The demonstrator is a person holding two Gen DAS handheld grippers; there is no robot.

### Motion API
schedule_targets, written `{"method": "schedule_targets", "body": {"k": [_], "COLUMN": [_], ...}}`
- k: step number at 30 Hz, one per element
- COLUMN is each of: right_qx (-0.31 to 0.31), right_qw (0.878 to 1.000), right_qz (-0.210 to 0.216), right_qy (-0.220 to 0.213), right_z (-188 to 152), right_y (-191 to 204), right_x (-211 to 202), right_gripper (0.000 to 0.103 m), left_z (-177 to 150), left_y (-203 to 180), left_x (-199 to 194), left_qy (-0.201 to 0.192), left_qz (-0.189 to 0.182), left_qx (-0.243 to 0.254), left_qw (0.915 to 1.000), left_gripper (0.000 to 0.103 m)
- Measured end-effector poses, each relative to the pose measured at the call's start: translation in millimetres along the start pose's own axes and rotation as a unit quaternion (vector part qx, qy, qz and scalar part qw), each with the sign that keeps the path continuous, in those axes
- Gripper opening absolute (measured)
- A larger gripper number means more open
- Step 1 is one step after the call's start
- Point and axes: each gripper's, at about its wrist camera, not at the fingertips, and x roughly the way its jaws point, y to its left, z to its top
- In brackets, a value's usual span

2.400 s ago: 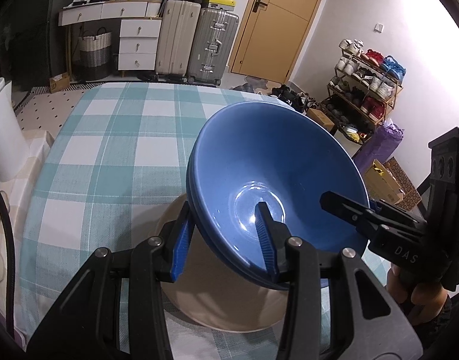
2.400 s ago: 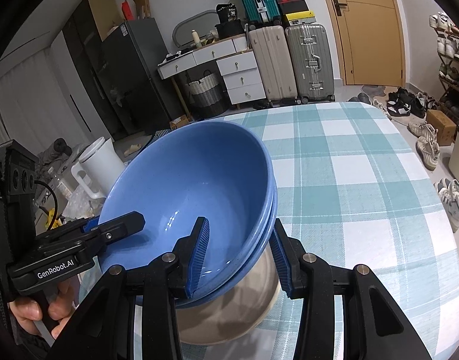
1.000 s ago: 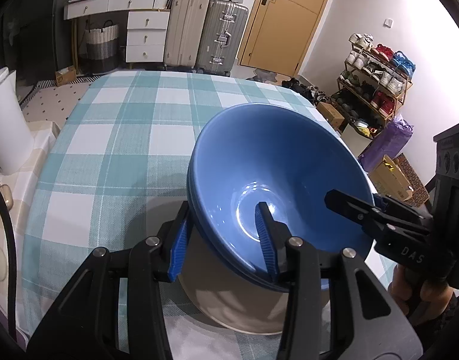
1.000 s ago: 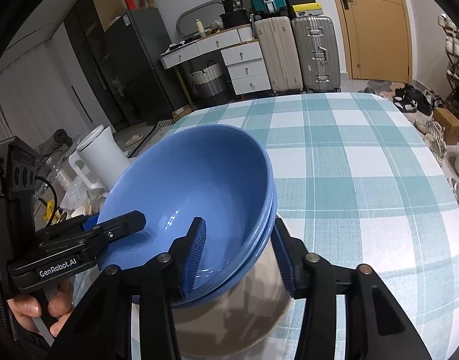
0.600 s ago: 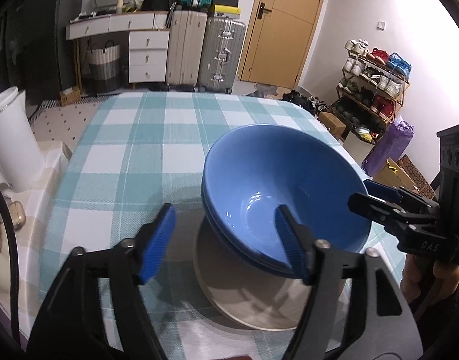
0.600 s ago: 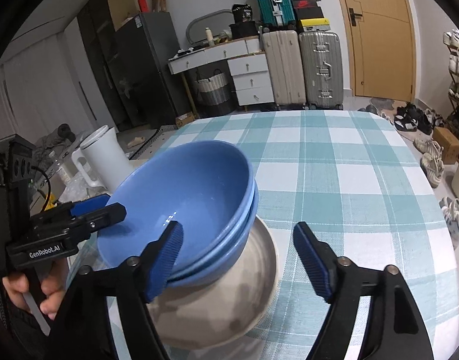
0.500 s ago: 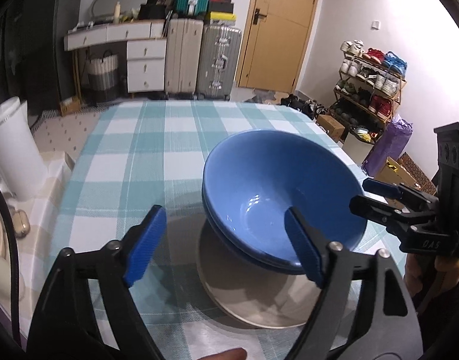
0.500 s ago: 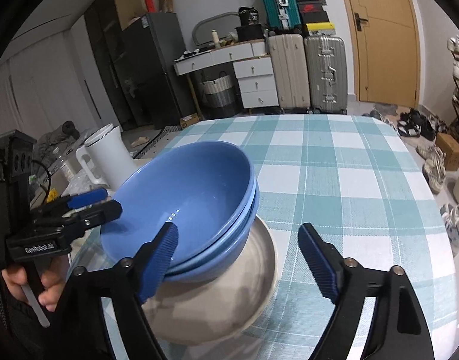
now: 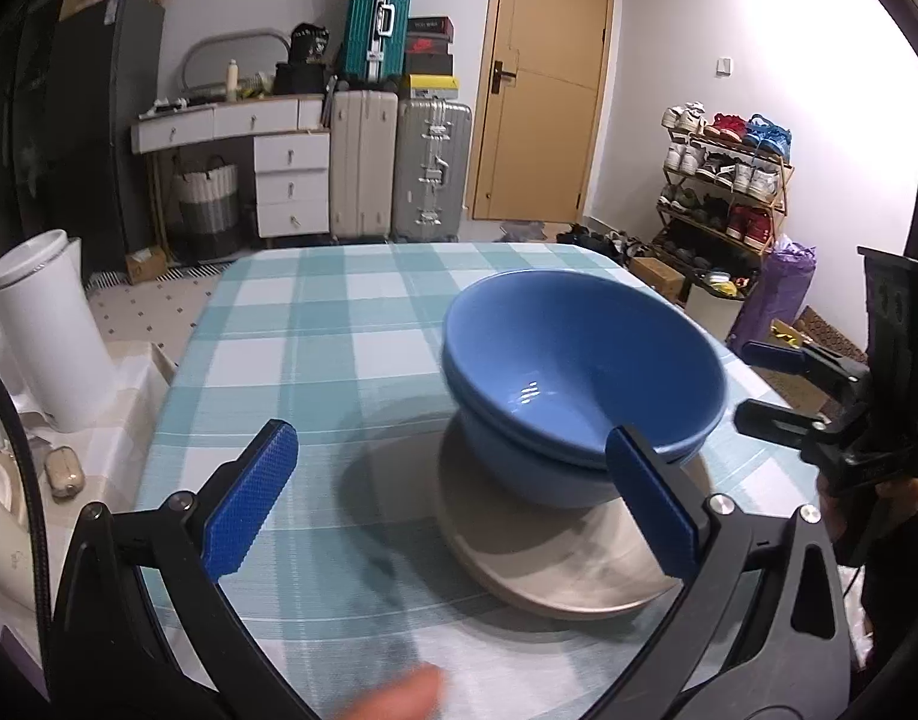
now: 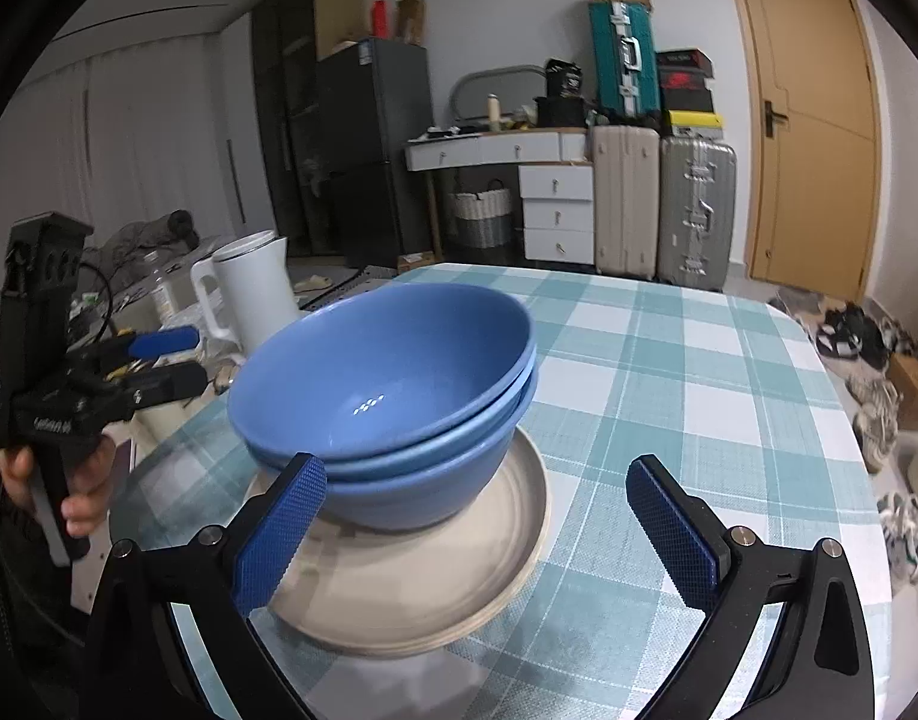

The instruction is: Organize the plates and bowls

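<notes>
On the checked surface (image 10: 699,372) two blue bowls (image 10: 387,372), nested one in the other, sat on a beige plate (image 10: 459,588), with the stack well toward the near edge and off-centre on the plate, closer to its left rim in the right wrist view. The left gripper (image 9: 453,498) had its jaws opening, nearly as wide as they go, with nothing pressed between the pads; its right pad stood just in front of the bowls' rim. The right gripper (image 10: 477,528) was likewise opening wide and held nothing, its left pad close to the lower bowl's wall. The main risk, as I judged it, lay in that closeness: a sideways sweep of either pad could catch a rim and slide or tip the stack. The upper bowl looked slightly tilted in the lower one, so a knock might rock it loose. A white kettle (image 10: 249,294) stood beyond the surface's left edge, near enough that a wide swing of the left gripper could clip it.
</notes>
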Motion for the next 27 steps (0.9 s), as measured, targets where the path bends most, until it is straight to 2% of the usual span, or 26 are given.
{"method": "schedule_targets", "body": {"k": [4,9,17,27], "right_qx": [-0.006,-0.006,-0.017,-0.021], "right_qw": [1.000,0.998,0.996,0.994], "right_qz": [0.014,0.029,0.029,0.026], "right_qy": [-0.022,-0.056,-0.085,-0.101], "right_z": [-13,-28,-36,-46], "right_y": [-1,-4,-6,-7], "right_x": [-2,-7,-18,-20], "right_gripper": [0.102,0.102,0.102,0.102], "left_z": [-14,-31,-42,-48], "left_y": [8,7,12,4], "left_x": [-2,1,10,21], "left_qy": [-0.014,-0.044,-0.077,-0.084], "left_qz": [-0.004,0.009,-0.002,0.011], "left_qx": [-0.006,0.016,-0.004,0.022], "left_qw": [0.9999,0.9989,0.9971,0.9961], "left_gripper": [0.103,0.103,0.103,0.103]}}
